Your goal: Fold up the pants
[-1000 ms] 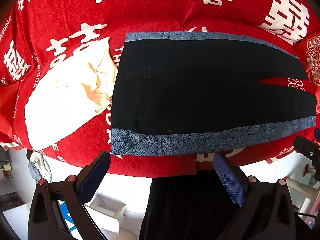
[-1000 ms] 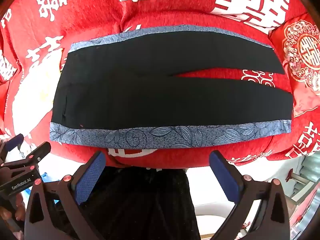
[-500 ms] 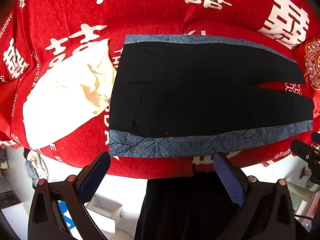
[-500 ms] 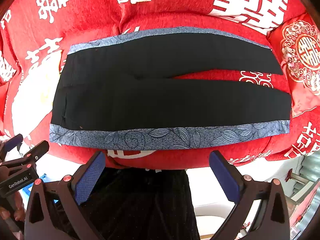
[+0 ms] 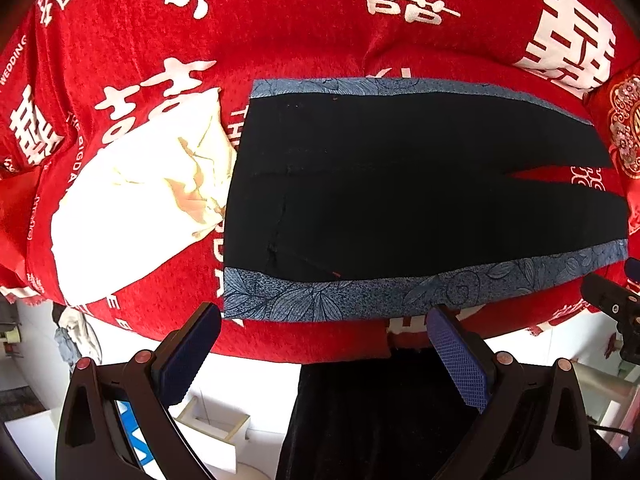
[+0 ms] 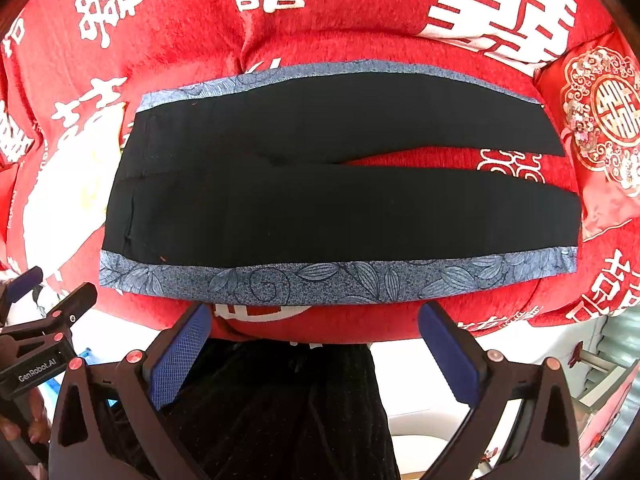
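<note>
Black pants with blue-grey leaf-patterned side bands lie flat on a red cover, waist to the left, both legs running right with a narrow gap between them. My left gripper hangs open just in front of the near patterned band, close to the waist end. My right gripper is open too, in front of the near band around the middle of the pants. Neither gripper touches the cloth. The left gripper's body shows at the right wrist view's left edge.
The red cover with white characters drapes a rounded surface. A cream cloth lies left of the waist. A red embroidered cushion sits at the right. A person's dark clothing is below the front edge.
Both grippers have drifted slightly, so the pants sit a little higher in the right view; the gap between the legs looks a little wider there. Both stay open.
</note>
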The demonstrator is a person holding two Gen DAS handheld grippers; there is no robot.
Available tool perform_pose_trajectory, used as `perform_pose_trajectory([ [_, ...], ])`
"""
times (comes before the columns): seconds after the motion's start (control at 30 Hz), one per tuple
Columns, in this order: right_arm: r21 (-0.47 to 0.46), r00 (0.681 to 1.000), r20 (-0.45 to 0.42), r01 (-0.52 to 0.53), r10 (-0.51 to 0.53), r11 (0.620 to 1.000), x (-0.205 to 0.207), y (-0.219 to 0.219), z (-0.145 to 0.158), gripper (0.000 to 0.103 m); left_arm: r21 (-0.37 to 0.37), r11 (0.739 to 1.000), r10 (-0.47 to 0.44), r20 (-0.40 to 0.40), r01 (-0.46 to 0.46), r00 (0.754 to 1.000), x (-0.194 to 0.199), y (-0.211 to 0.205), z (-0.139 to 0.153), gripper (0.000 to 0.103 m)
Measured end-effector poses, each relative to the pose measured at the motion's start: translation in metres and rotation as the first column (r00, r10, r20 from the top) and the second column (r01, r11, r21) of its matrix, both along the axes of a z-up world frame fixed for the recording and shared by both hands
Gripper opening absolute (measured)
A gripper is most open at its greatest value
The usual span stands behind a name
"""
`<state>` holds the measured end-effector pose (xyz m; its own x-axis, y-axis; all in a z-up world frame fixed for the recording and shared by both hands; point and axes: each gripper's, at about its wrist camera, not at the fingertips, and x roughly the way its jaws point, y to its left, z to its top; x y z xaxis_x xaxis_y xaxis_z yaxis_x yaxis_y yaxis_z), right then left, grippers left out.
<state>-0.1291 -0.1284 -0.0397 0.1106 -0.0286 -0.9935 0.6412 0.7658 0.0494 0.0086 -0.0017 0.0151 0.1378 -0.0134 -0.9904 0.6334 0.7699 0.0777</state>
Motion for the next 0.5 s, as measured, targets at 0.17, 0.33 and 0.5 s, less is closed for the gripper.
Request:
perform_pose_trajectory([
  [0.17,-0.003,1.0,0.001,-0.002,0.002,1.0,0.0001,-0.0002,0.0001,0.103,0.004,1.0,0.009,0.002,-0.009,1.0,0.0005,-0.0004,0.0001,0.103],
  [0.33,-0.004,1.0,0.004,-0.004,0.004,1.0,-0.0006,-0.0022,0.0003,0.103,0.006,1.0,0.009,0.009,-0.009,1.0,-0.0015,-0.0025,0.0015,0.103],
  [0.5,-0.003,1.0,0.002,-0.015,0.015,1.0,-0.0008,-0.006,-0.0003,0.103,0.012,1.0,0.013,0.006,-0.013,1.0,-0.003,-0.0044,0.0011,0.103],
])
